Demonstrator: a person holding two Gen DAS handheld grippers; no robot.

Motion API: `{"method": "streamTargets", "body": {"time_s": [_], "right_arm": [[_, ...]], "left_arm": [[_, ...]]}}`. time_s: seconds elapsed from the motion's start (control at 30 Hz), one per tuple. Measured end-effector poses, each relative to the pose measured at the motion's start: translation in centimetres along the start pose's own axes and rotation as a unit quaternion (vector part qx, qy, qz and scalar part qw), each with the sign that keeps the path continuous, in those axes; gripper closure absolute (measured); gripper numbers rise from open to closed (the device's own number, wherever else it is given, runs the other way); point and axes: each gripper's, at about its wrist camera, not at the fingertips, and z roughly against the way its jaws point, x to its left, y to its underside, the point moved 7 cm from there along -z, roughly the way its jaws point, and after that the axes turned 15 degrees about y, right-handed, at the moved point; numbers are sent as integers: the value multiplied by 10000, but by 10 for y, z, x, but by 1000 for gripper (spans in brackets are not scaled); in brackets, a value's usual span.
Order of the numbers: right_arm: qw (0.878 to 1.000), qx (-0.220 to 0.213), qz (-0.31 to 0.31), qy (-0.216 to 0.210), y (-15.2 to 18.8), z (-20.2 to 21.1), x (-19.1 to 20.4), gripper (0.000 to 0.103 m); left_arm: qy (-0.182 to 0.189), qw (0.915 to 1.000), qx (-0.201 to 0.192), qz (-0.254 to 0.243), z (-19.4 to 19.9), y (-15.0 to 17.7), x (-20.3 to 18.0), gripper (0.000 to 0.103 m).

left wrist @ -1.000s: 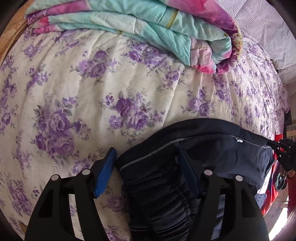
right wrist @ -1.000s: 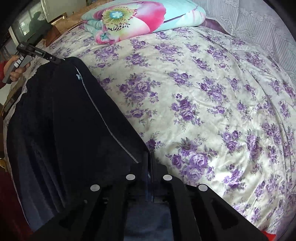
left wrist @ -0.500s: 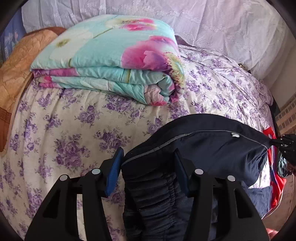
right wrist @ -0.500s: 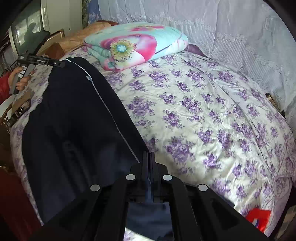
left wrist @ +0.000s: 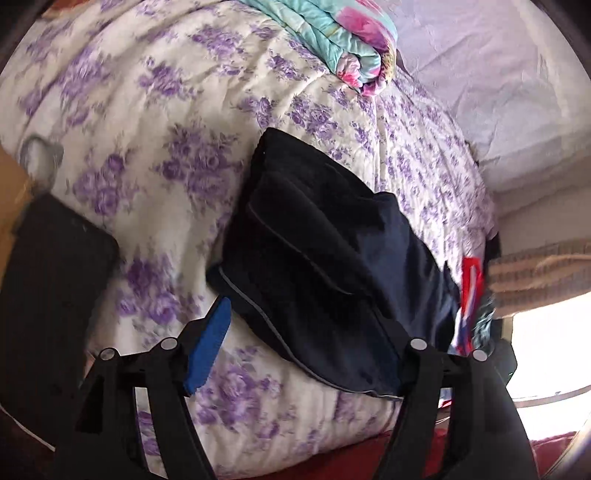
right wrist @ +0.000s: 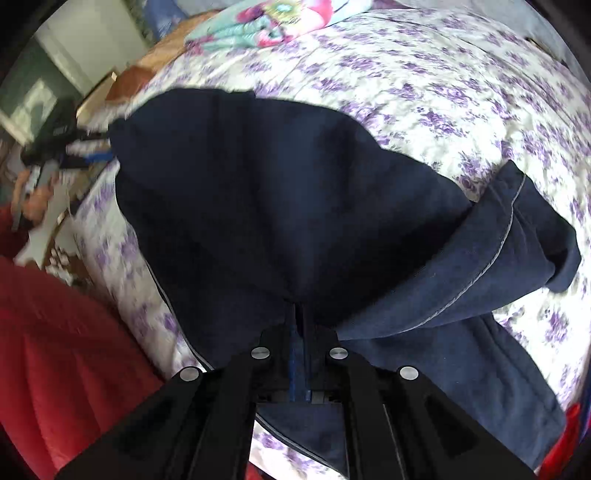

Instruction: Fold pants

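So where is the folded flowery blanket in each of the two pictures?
Left wrist view: the folded blanket is at the top, right of middle, on the purple-flowered bedspread.
Right wrist view: the folded blanket is at the top edge, left of middle.
Shared landmark: the dark pants lie below it in both.

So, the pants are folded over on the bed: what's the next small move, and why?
Probably open the right gripper and lift clear. Its jaws are shut on a bunch of the pants, pulling the cloth up into a peak, while the left gripper has just opened and presses on nothing. The fold already lies on the bed.
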Motion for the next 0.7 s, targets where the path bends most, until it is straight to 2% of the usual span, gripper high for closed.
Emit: {"method": "streamTargets", "body": {"time_s": [0.07, 0.13, 0.17, 0.27, 0.3, 0.33, 0.37, 0.43, 0.5, 0.6, 0.63, 0.7], "right_arm": [[9995, -43, -284, -159, -2, 2, -1, 96], [9991, -23, -404, -147, -1, 0, -3, 96], [9989, -15, -452, -155, 0, -1, -5, 96], [9964, -49, -825, -205, 3, 4, -10, 96], [9950, -88, -976, -217, 4, 8, -14, 96], [9931, -135, -1151, -190, 6, 10, -19, 92], [9899, -194, -1398, -153, 7, 15, -26, 71], [9800, -309, -1963, 46, 11, 21, -40, 44], [9643, -266, -2628, 188, 17, 19, -55, 42], [9329, -178, -3595, 65, 20, 11, -68, 42], [9254, -167, -3785, 85, 19, 9, -69, 41], [9186, -121, -3937, 321, 14, 2, -68, 34]], "left_arm": [[449, 9986, -150, 239, -3, 0, -7, 34], [665, 9964, -227, 478, -10, -2, -10, 31], [667, 9961, -228, 534, -14, -4, -10, 30], [131, 9972, -187, 706, -27, -10, 2, 30], [134, 9965, -175, 805, -28, -10, 6, 30], [201, 9952, -210, 935, -28, -10, 9, 30], [288, 9941, -263, 1008, -26, -11, 10, 30], [298, 9930, -346, 1085, -21, -12, 13, 31], [301, 9919, -388, 1167, -19, -13, 16, 37], [255, 9926, -376, 1123, -22, -16, 14, 55], [245, 9930, -346, 1100, -25, -16, 12, 61], [147, 9941, -328, 1028, -26, -15, 9, 63]]}}
